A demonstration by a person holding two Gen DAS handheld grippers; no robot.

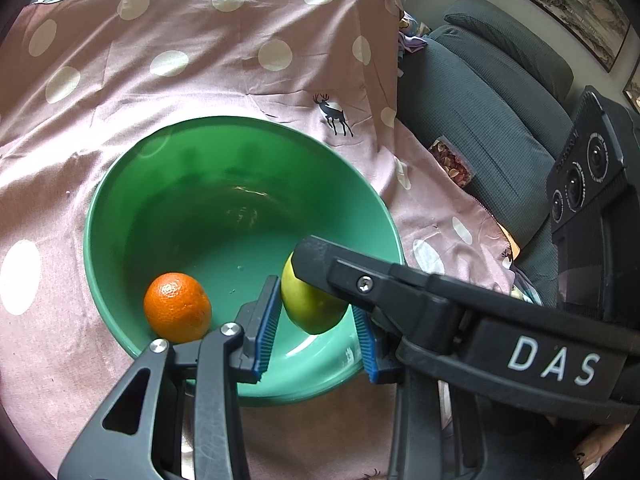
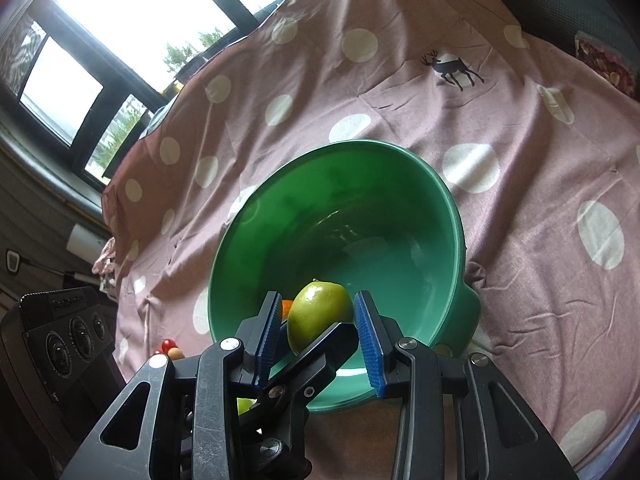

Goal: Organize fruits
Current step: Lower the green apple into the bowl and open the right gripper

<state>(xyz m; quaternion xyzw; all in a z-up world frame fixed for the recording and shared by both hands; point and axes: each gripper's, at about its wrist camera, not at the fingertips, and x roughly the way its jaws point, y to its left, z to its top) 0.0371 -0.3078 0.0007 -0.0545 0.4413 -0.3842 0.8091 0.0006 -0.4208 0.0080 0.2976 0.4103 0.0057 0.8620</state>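
Note:
A green bowl [image 1: 192,184] sits on a pink polka-dot cloth [image 1: 200,60]; it also shows in the right wrist view [image 2: 360,200]. An orange [image 1: 177,307] lies inside the bowl at its near left. A green apple [image 1: 310,306] hangs over the bowl's near side, between the blue pads of both grippers. My left gripper [image 1: 316,328] closes on the apple, its left pad touching it. My right gripper [image 2: 318,332] also has the apple [image 2: 316,312] between its pads, with the left gripper's finger crossing in front. A sliver of the orange [image 2: 287,307] peeks out beside the apple.
A grey sofa [image 1: 492,92] stands right of the cloth with a snack packet [image 1: 452,160] on it. Small red and tan fruits [image 2: 170,347] lie on the cloth left of the bowl. Another green fruit [image 2: 245,405] shows under the grippers. Windows [image 2: 100,40] are at the far left.

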